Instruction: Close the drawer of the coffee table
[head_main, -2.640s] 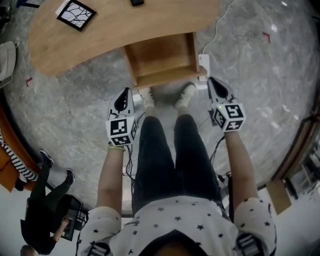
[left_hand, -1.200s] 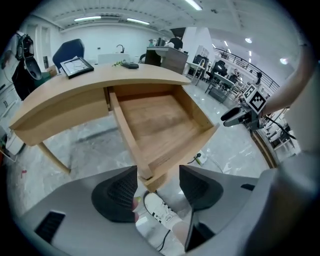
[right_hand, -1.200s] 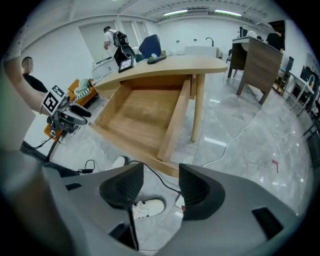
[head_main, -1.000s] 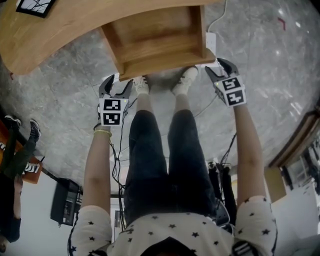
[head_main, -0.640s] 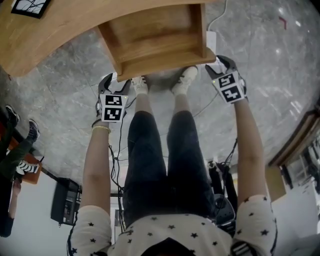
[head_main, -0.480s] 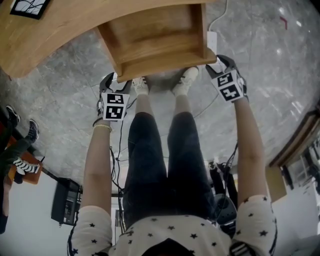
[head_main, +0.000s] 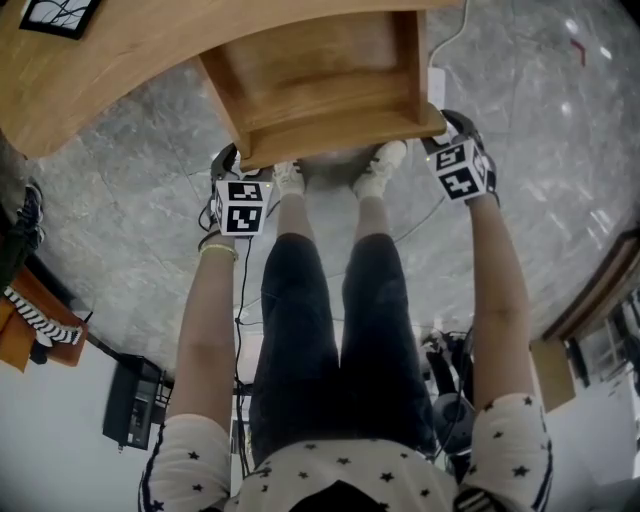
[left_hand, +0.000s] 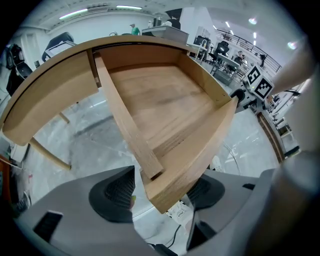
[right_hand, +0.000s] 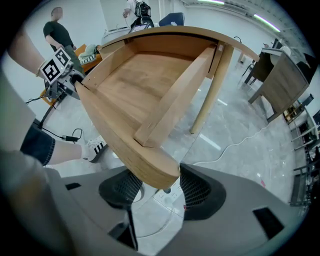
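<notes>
Drawer (head_main: 330, 70) stands pulled out from under the tabletop (head_main: 130, 60); stiff wood, probably light and free-sliding. Left tool (left_hand: 162, 192) and right tool (right_hand: 159, 192) straddle its front panel (head_main: 340, 138) corners, jaws apart. Push both corners evenly.

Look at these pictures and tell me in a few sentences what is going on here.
A standing person holds a gripper in each hand at the front of a wooden coffee table. Its drawer is pulled out and empty. The left gripper has its fingers apart around the drawer's front left corner, and the right gripper has its fingers apart around the other front corner. Neither looks clamped on the wood, and the drawer is not yet pushed in.
</notes>
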